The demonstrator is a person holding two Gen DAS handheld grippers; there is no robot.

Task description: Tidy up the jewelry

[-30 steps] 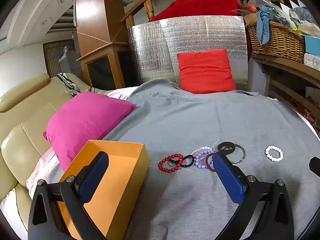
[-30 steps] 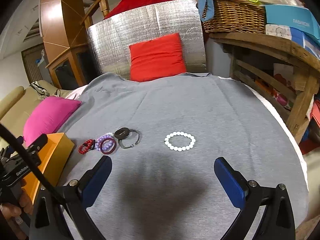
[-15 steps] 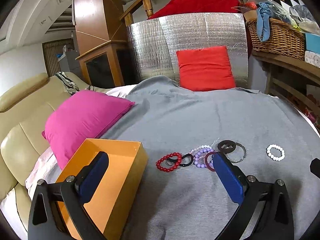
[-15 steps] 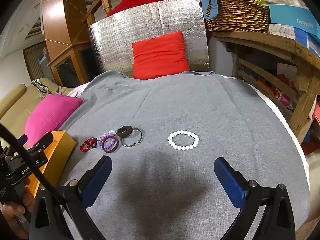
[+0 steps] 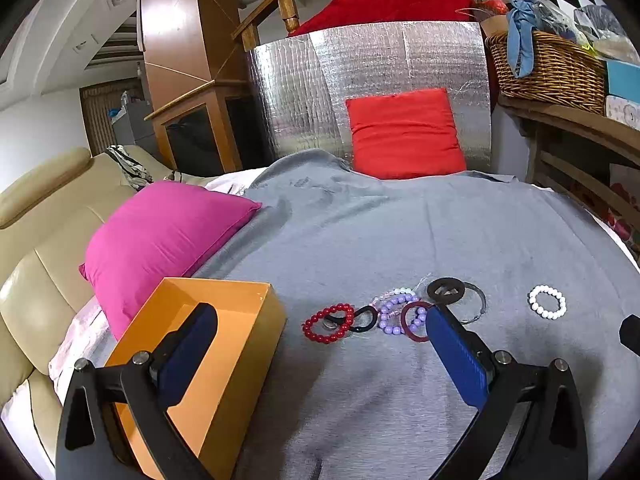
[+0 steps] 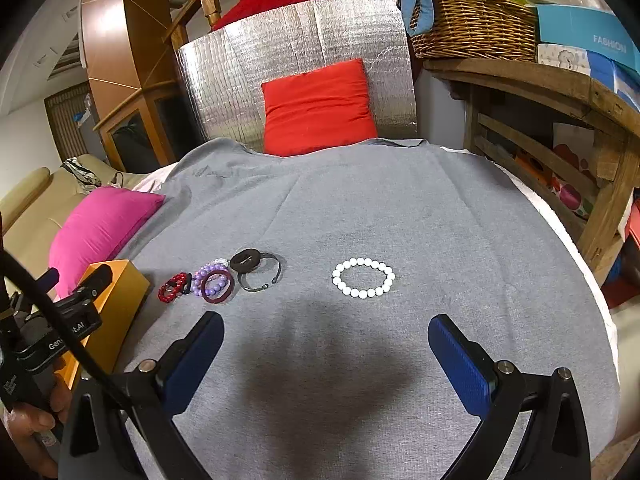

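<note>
Several bracelets lie in a row on the grey cloth [image 5: 400,232]: a red bead bracelet [image 5: 329,323], a purple bead bracelet [image 5: 394,312], a maroon ring [image 5: 416,322], a black ring with a thin bangle [image 5: 446,290] and, apart to the right, a white bead bracelet [image 5: 547,307]. An open orange box [image 5: 208,360] stands at the left. My left gripper [image 5: 320,350] is open, short of the row, its left finger over the box. My right gripper [image 6: 324,354] is open and empty, just short of the white bead bracelet [image 6: 363,277]. The row [image 6: 216,282] lies to its left.
A pink cushion [image 5: 160,240] lies behind the box beside a beige sofa [image 5: 36,280]. A red cushion [image 5: 404,132] leans on a silver foil panel [image 5: 320,92] at the back. A wooden shelf with a wicker basket [image 6: 472,24] stands to the right.
Both grippers have crept slightly forward toward the jewelry, and the views have tilted a little. Nothing was grasped and no bracelet has moved.
</note>
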